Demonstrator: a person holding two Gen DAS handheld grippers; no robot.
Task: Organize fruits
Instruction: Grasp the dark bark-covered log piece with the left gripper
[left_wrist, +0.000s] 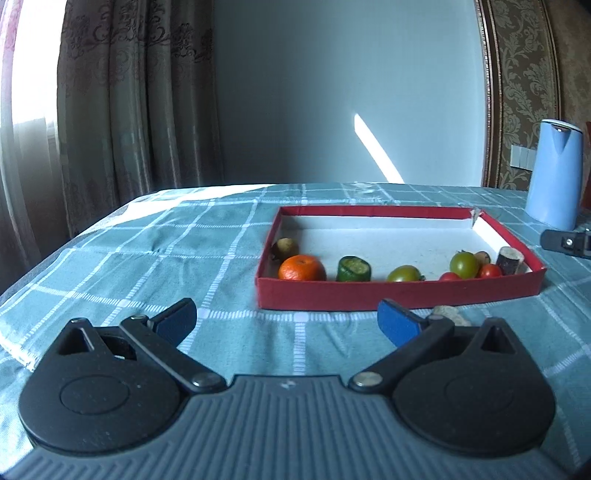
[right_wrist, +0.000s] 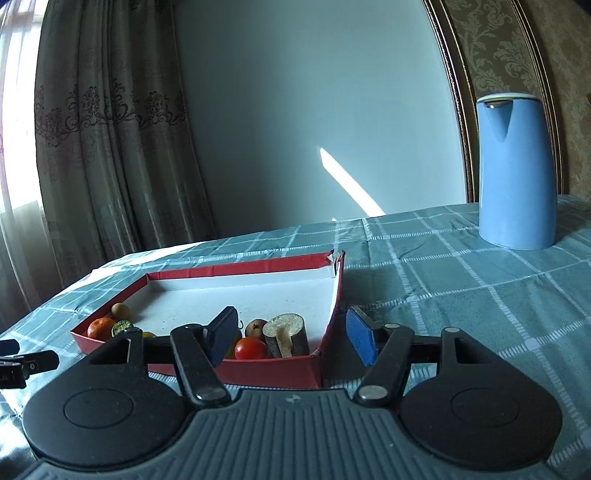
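A red-rimmed tray (left_wrist: 399, 295) with a white floor lies on the checked cloth. Along its near wall sit an orange (left_wrist: 302, 268), a cut green piece (left_wrist: 353, 269), two green tomatoes (left_wrist: 464, 264), red tomatoes (left_wrist: 489, 270), a brown fruit (left_wrist: 284, 248) and a dark cane piece (left_wrist: 509, 260). My left gripper (left_wrist: 288, 321) is open and holds nothing, just short of the tray. My right gripper (right_wrist: 291, 338) is open at the tray's near right corner (right_wrist: 317, 365). The cane piece (right_wrist: 286, 334) and a red tomato (right_wrist: 251, 348) lie beyond its pads, untouched.
A tall blue kettle (right_wrist: 517, 173) stands on the table to the right of the tray. A pale scrap (left_wrist: 448, 314) lies on the cloth in front of the tray. Curtains hang at the left, and a plain wall is behind the table.
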